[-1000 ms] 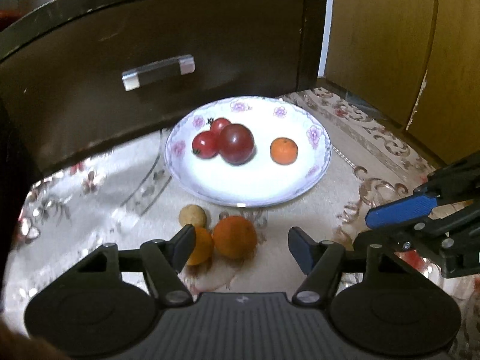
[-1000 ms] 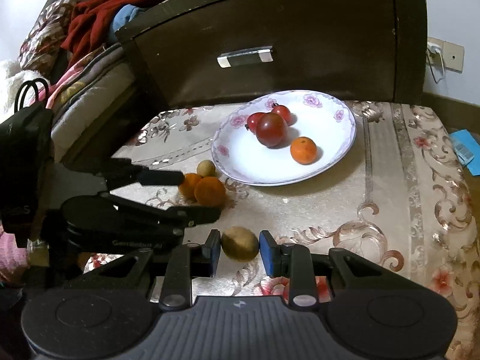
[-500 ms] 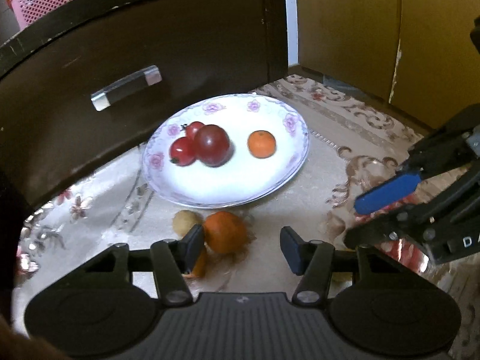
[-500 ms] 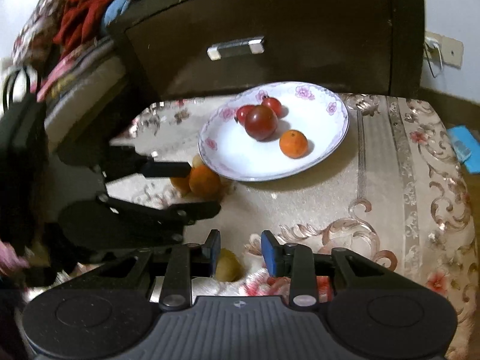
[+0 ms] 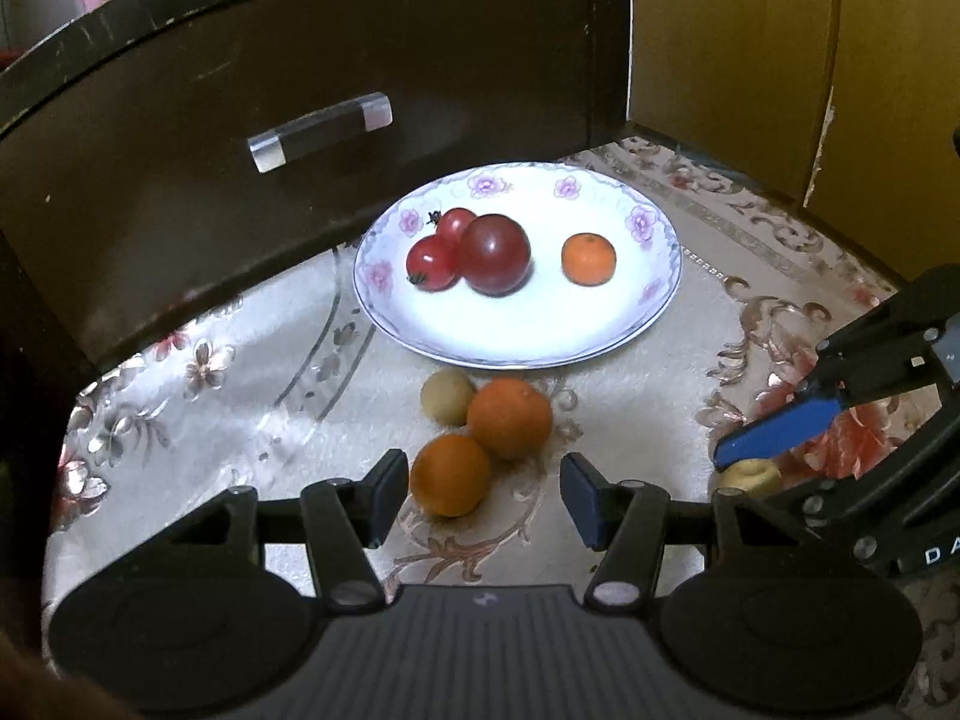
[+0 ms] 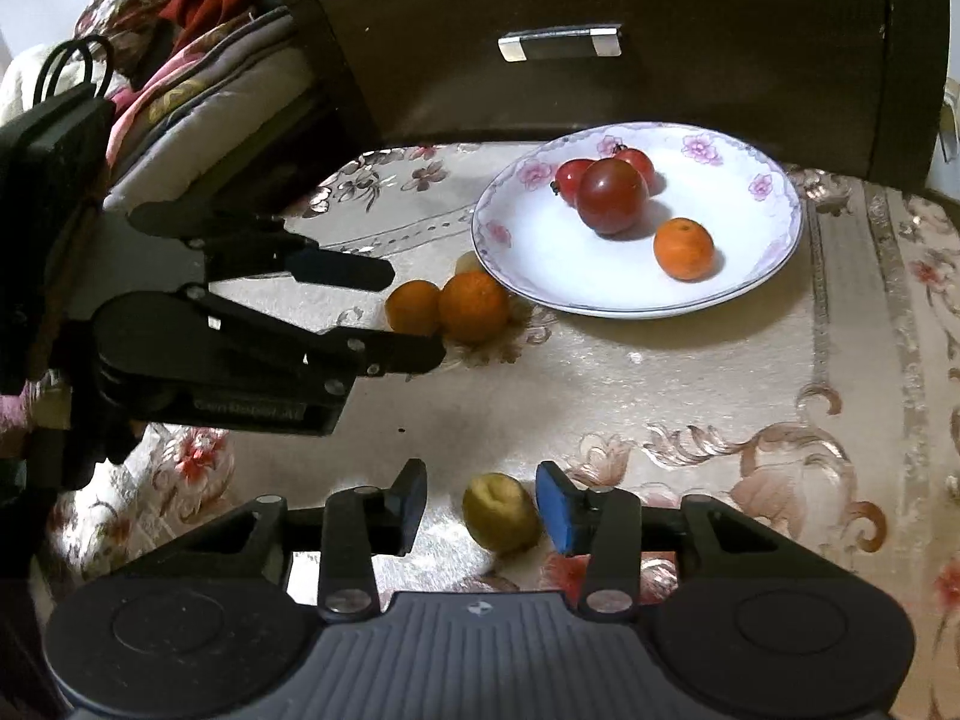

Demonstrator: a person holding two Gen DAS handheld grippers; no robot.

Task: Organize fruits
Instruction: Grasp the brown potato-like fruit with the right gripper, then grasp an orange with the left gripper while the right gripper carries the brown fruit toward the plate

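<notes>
The left gripper point(image 5: 483, 495) is hovering with its jaws spread wide, the nearer orange point(image 5: 450, 474) lying between its fingertips, close against the left one. A second orange point(image 5: 510, 417) and a small pale fruit point(image 5: 447, 395) are sitting just beyond, ahead of them the flowered plate point(image 5: 600, 336). The right gripper point(image 6: 480, 507) is standing open around a yellowish fruit point(image 6: 501, 513), its blue pad point(image 6: 555, 516) touching or nearly touching it, the other jaw clear.

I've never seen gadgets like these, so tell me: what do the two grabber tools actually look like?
Both are matte black plastic. Each has a ribbed grey-black body flanked by two round discs, with jointed linkage bars and silver pivot screws leading to two flat fingers. The left gripper has dark blue pads; the right gripper has a brighter blue pad. White lettering marks the side.
</notes>
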